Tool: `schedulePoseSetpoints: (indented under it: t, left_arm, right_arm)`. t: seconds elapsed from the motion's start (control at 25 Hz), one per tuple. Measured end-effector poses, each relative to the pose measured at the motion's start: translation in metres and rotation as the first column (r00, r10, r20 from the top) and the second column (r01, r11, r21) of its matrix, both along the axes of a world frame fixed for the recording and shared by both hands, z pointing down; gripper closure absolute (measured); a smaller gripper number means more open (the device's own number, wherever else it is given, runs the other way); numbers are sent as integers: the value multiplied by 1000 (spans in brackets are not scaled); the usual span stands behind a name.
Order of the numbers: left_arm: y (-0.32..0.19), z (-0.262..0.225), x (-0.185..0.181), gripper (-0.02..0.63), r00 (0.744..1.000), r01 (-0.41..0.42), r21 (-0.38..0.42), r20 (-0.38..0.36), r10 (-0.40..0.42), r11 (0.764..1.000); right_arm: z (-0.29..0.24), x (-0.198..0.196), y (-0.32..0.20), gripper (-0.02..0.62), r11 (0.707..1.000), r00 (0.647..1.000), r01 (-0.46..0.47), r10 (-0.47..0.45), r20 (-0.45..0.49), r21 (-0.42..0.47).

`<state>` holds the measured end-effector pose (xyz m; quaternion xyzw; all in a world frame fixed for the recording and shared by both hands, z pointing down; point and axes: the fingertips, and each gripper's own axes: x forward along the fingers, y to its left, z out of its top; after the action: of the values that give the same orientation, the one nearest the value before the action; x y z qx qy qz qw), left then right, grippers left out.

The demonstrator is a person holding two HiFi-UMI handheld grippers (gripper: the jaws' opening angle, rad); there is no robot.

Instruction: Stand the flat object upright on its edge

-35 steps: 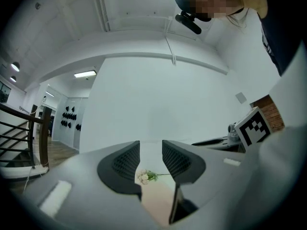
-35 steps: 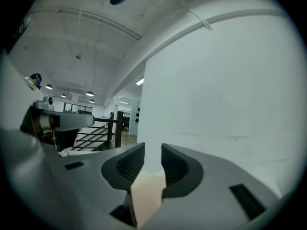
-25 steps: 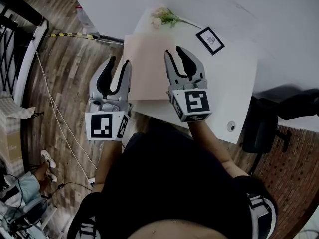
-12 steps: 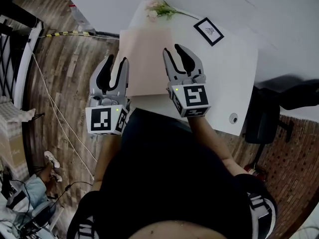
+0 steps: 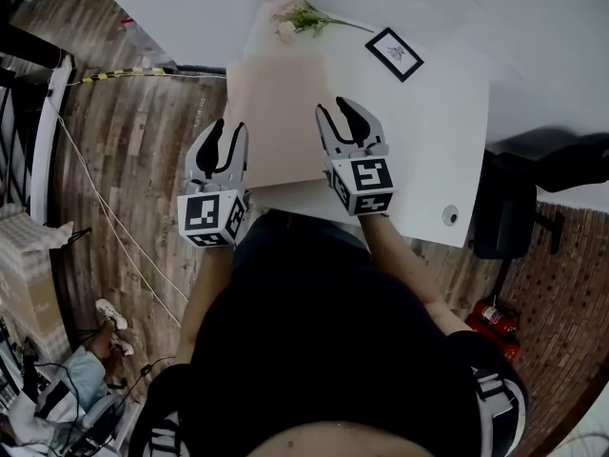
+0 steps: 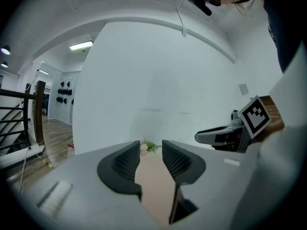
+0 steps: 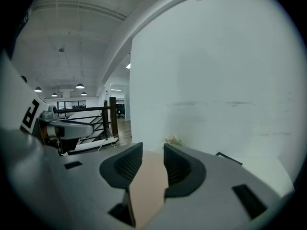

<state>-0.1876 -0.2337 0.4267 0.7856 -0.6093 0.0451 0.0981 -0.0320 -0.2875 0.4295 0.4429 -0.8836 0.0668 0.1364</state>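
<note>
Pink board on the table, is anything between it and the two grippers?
Nothing visible. The left gripper and the right gripper, whose jaws have just been opening, hang empty above the near edge of the pink board. The flowers and framed card lie farther back.

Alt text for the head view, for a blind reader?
A person holds the left gripper and right gripper, jaws apart and gripping nothing, over a flat pink board on a white table. The right jaws have just been opening. Flowers and a framed picture lie beyond.
</note>
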Motion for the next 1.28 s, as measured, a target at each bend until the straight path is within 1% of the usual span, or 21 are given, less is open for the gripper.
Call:
schedulePoseSetpoints:
  t: [0.12,0.28,0.4,0.52,0.64,0.8,1.04,1.28]
  left_arm:
    - [0,21,-4,456,1000,7,-54,-25,-9,999]
    - [2,53,-9,456,993,17,-143,-111,-33,990]
    - [6,78,-10,450,986,2,-216,-161,-38,976]
    - [13,98,-12,441,984,-4,-273,-175,-46,962]
    - [19,113,-13,424,981,-12,-317,-188,-50,948]
    - [25,130,-13,398,973,-31,-372,-224,-57,928]
    - [32,151,-12,361,968,-59,-432,-245,-54,900]
    - [35,169,-9,318,956,-97,-497,-289,-58,862]
  right_arm:
    - [16,4,3,463,999,1000,-8,7,-23,-34]
    - [36,10,7,457,997,999,-14,11,-50,-75]
    - [51,13,10,451,994,997,-16,8,-73,-108]
    - [67,17,15,445,989,996,-14,0,-94,-148]
    - [83,21,21,440,980,996,-19,1,-88,-200]
    - [102,25,27,430,962,998,-17,-1,-66,-274]
    - [126,29,36,411,930,999,-23,5,-51,-367]
    - [151,35,42,373,875,1000,-19,7,-26,-484]
